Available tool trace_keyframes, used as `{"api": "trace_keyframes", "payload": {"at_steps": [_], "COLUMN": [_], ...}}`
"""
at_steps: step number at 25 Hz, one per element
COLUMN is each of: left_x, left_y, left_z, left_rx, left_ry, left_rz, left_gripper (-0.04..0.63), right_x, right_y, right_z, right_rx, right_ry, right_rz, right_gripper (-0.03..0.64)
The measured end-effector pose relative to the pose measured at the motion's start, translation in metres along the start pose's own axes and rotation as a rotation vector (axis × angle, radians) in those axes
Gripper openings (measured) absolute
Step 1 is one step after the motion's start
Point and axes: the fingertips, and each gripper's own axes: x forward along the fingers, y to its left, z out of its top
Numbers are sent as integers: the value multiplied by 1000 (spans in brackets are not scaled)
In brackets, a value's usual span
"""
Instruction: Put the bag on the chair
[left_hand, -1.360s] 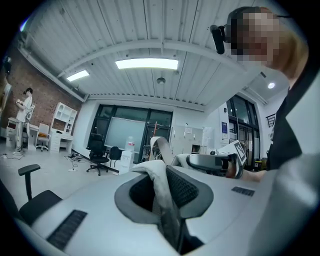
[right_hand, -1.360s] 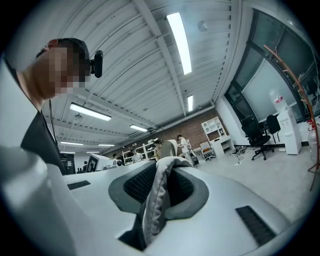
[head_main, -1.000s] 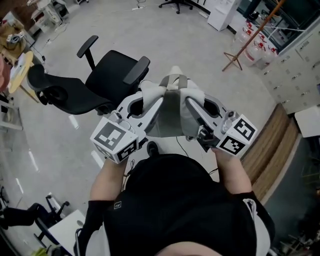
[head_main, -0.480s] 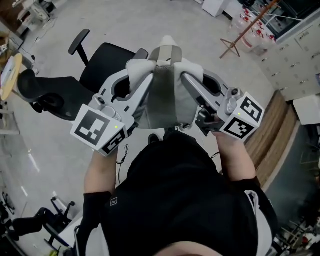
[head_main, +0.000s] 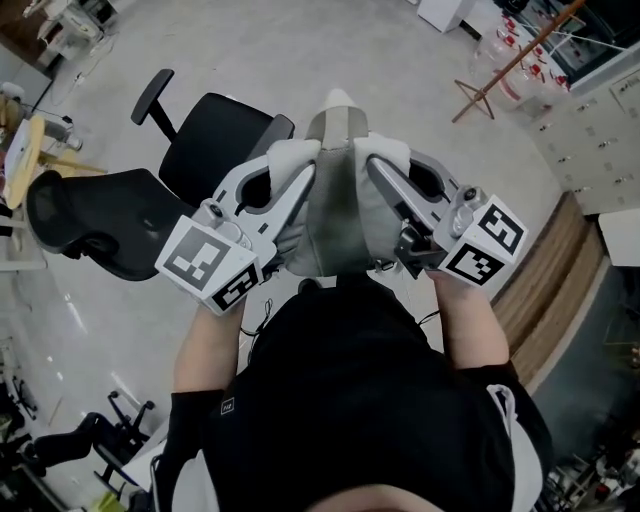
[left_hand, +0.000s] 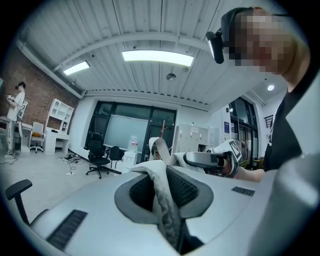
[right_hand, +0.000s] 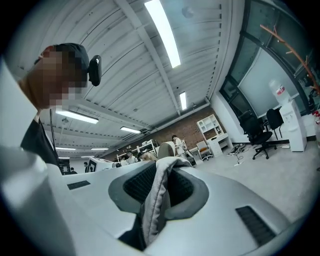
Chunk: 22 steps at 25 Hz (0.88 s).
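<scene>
A grey-and-white cloth bag (head_main: 335, 200) hangs in the air in front of the person's chest, carried between both grippers. My left gripper (head_main: 296, 170) is shut on the bag's left top edge; that fabric (left_hand: 162, 197) runs pinched between the jaws in the left gripper view. On the bag's right top edge my right gripper (head_main: 378, 165) is shut, with fabric (right_hand: 155, 200) squeezed between its jaws in the right gripper view. The black office chair (head_main: 215, 145) stands on the floor below and to the left of the bag, its seat bare.
A second black chair back (head_main: 85, 225) sits left of the target chair. A round wooden table (head_main: 22, 155) is at the far left. A wooden coat stand (head_main: 500, 70) and water bottles stand at the upper right, a wooden bench edge (head_main: 555, 270) at the right.
Both grippers and the bag have risen slightly and stayed over the chair's right side; the view has drifted, so the chair sits a little more to the left. Both grips are unchanged.
</scene>
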Motion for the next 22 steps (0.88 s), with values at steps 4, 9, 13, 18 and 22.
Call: {"api": "trace_keyframes", "payload": {"at_steps": [4, 9, 13, 18, 22], "left_x": [63, 129, 166, 190, 190], "left_y": [21, 47, 62, 84, 113], "left_z": [1, 2, 2, 6, 12], "left_rx": [30, -13, -28, -35, -24], "left_ry": [11, 25, 34, 33, 24], "left_rz": [-14, 1, 30, 30, 1], "left_gripper": [63, 63, 63, 63, 63], "right_x": [-1, 0, -1, 11, 38], "right_y": [-65, -135, -170, -198, -209], "right_z": [24, 49, 64, 77, 82], "right_rx": [-12, -3, -8, -18, -23], "right_ry": [-1, -8, 5, 1, -1], "right_rz": [-15, -33, -22, -29, -55], "right_gripper": [72, 72, 72, 72, 72]}}
